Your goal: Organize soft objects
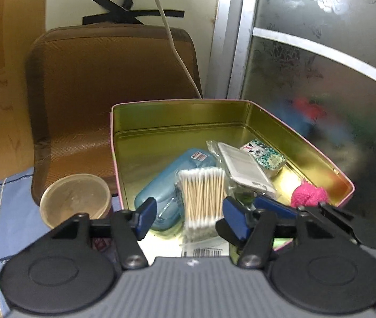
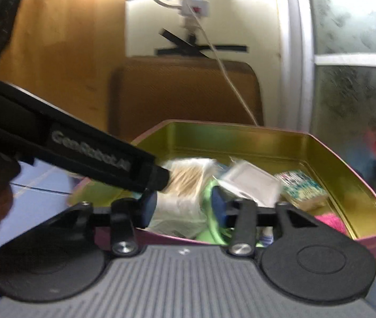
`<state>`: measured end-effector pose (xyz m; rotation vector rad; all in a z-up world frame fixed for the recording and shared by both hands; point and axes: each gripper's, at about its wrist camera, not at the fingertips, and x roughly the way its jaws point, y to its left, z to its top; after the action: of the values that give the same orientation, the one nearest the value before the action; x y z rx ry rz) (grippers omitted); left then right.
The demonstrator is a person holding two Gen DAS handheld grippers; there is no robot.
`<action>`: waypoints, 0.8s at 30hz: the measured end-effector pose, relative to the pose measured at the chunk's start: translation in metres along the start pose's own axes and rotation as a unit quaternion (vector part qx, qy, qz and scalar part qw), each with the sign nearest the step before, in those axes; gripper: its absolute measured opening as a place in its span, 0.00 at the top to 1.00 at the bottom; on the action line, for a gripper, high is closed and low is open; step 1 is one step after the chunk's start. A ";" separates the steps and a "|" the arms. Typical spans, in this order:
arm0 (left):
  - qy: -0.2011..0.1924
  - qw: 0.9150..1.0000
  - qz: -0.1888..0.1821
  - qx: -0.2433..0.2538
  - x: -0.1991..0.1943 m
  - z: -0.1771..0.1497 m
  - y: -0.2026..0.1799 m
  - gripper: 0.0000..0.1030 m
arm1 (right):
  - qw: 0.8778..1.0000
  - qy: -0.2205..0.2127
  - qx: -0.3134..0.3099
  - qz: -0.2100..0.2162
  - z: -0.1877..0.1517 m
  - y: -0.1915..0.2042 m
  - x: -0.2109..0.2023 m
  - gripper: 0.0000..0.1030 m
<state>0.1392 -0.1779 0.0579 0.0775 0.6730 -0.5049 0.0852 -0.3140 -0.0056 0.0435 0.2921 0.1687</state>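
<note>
Tin: an open gold-lined tin (image 1: 241, 114) sat on the blue bedding, its long axis running near to far, with a brown cushion (image 1: 108, 84) behind it.
Contents: a pack of cotton swabs (image 1: 203, 198), a blue case (image 1: 166, 185), a white packet (image 1: 243, 169) and a small patterned box (image 1: 264, 156) lay crowded in the near half of the tin; the far half lay bare.
Soft thing: a pink fuzzy ball (image 1: 310, 196) rested in the tin's near right corner, against the right wall.
Left gripper: the left gripper (image 1: 190, 217) hovered over the near rim with its jaws apart and nothing between the pads, the swabs straight beyond the gap.
Right gripper: the right gripper (image 2: 185, 206) stood at the near rim, jaws apart; green and clear wrapping showed beyond the gap, but blur left any grip uncertain.
Key relation: the pink ball lay to the right of both grippers; in the right wrist view it showed (image 2: 331, 222) just past the right finger, so the right hand seemed the nearer.
Beside the tin: a round lidded tub (image 1: 76, 198) stood at its near left.
</note>
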 end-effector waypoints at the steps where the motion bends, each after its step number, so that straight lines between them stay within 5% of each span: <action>1: -0.010 1.000 0.007 0.001 -0.004 -0.002 -0.001 0.37 | 1.000 -0.006 0.012 0.004 -0.001 -0.001 -0.006 0.52; 12: -0.032 0.993 0.110 0.008 -0.066 -0.032 0.001 0.19 | 0.995 -0.066 0.071 -0.017 -0.009 0.009 -0.069 0.52; 24: -0.027 0.984 0.172 -0.036 -0.123 -0.096 0.030 0.01 | 0.986 0.008 0.162 0.025 -0.024 0.030 -0.088 0.41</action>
<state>0.0159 -0.0776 0.0555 0.1082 0.6079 -0.1500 -0.0092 -0.2995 -0.0014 0.3730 0.3317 0.1693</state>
